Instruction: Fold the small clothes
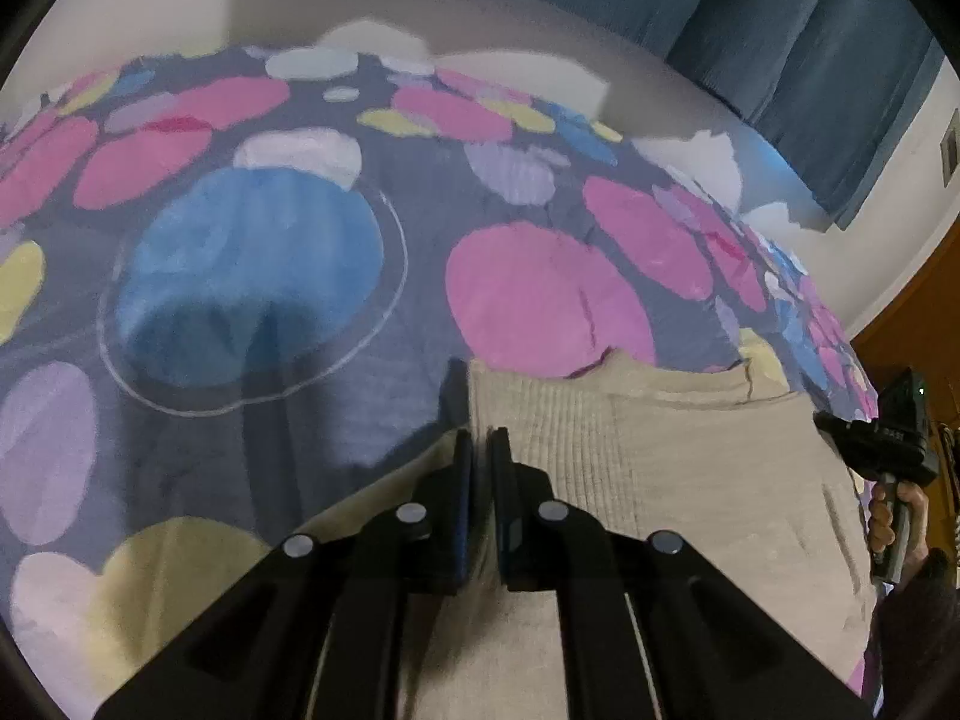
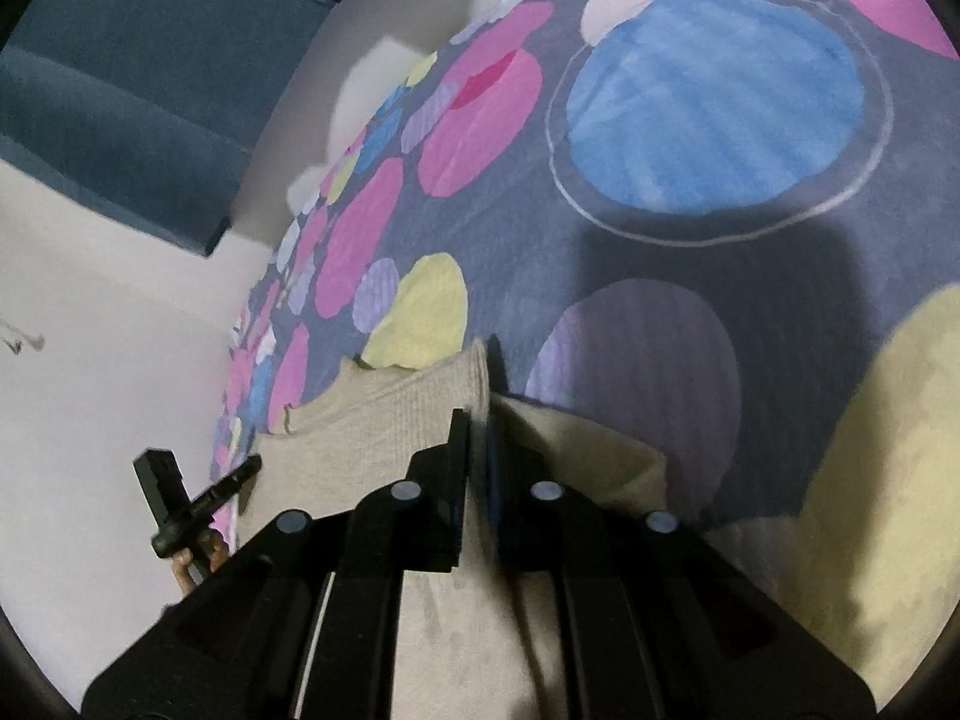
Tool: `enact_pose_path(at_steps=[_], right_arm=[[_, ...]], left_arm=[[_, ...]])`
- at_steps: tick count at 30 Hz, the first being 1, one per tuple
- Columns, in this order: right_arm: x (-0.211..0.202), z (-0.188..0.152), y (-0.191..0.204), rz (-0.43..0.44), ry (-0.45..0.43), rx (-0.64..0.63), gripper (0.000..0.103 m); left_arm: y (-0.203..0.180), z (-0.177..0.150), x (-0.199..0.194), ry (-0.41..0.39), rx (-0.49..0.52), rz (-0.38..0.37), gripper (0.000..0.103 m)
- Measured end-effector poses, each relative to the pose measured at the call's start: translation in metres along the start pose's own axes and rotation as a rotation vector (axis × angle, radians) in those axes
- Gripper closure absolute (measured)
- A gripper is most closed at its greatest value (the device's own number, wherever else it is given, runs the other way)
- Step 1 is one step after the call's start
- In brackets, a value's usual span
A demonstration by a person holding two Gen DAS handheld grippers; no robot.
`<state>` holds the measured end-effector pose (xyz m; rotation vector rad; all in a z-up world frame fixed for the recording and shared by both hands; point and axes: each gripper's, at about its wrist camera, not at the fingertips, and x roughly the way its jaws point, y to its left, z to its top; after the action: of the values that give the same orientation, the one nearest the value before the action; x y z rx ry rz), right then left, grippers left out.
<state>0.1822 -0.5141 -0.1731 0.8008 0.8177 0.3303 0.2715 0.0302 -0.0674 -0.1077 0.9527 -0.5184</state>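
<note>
A small beige ribbed knit garment is held up over a bedspread with coloured spots. My left gripper is shut on the garment's left edge. In the right wrist view my right gripper is shut on the opposite edge of the same garment. The cloth hangs stretched between the two grippers. The right gripper and the hand holding it show at the right edge of the left wrist view. The left gripper shows at the lower left of the right wrist view.
The bedspread is dark grey with pink, blue, yellow and lilac spots and fills most of both views. Blue curtains hang behind the bed. A pale wall is to the side. A wooden door edge is at far right.
</note>
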Motion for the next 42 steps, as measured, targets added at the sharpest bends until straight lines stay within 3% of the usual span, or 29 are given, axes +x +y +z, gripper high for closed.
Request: enact_pose_path(at_steps=[2,3,4,5,6,8,10,16,20,23,27,30,33,35,36,39,42], right_arm=[[-0.015,-0.004,0.004,0.014,-0.023,0.003,0.084],[-0.022,-0.007,0.007,0.025,-0.03,0.002,0.08],[-0.033,-0.012,0.011,0.048,-0.043,0.002,0.067],[-0.042,-0.018,0.015,0.065,-0.051,0.003,0.055],[-0.05,-0.024,0.018,0.081,-0.059,0.003,0.05],[-0.068,-0.042,0.026,0.117,-0.066,-0.01,0.039],[-0.083,-0.063,0.033,0.136,-0.059,-0.021,0.035],[-0.119,-0.127,0.036,0.118,-0.07,-0.004,0.034],[-0.139,-0.164,0.012,0.05,-0.093,0.109,0.034],[-0.148,-0.18,-0.004,0.021,-0.12,0.18,0.034],[-0.148,-0.189,-0.016,0.018,-0.136,0.225,0.034],[-0.14,-0.187,-0.013,0.027,-0.138,0.207,0.037],[-0.129,-0.184,-0.009,-0.003,-0.114,0.181,0.051],[-0.119,-0.183,-0.009,0.002,-0.074,0.187,0.081],[-0.117,-0.184,-0.011,0.006,-0.061,0.188,0.089],[-0.124,-0.183,-0.01,-0.077,-0.09,0.131,0.091],[-0.126,-0.182,-0.025,-0.069,-0.103,0.158,0.094]], left_arm=[[-0.002,-0.001,-0.014,-0.021,0.0,-0.002,0.095],[-0.004,-0.003,-0.025,-0.036,-0.007,-0.005,0.086],[-0.006,-0.006,-0.033,-0.048,-0.011,-0.012,0.069],[-0.009,-0.01,-0.042,-0.062,-0.015,-0.022,0.061],[-0.013,-0.018,-0.056,-0.085,-0.02,-0.03,0.049],[-0.023,-0.034,-0.079,-0.119,-0.019,-0.052,0.043],[-0.032,-0.051,-0.097,-0.135,-0.018,-0.065,0.034],[-0.052,-0.111,-0.134,-0.138,-0.032,-0.125,0.033],[-0.059,-0.139,-0.14,-0.142,0.016,-0.065,0.033],[-0.049,-0.151,-0.128,-0.107,-0.006,-0.011,0.033],[-0.032,-0.157,-0.111,-0.052,-0.07,-0.017,0.033],[-0.03,-0.163,-0.11,-0.056,-0.08,-0.022,0.033],[-0.033,-0.165,-0.111,-0.06,-0.061,-0.008,0.032],[-0.033,-0.166,-0.111,-0.061,-0.057,-0.009,0.031],[-0.032,-0.167,-0.111,-0.062,-0.057,-0.011,0.031],[-0.029,-0.167,-0.112,-0.062,-0.067,-0.023,0.03],[-0.026,-0.167,-0.111,-0.062,-0.077,-0.037,0.03]])
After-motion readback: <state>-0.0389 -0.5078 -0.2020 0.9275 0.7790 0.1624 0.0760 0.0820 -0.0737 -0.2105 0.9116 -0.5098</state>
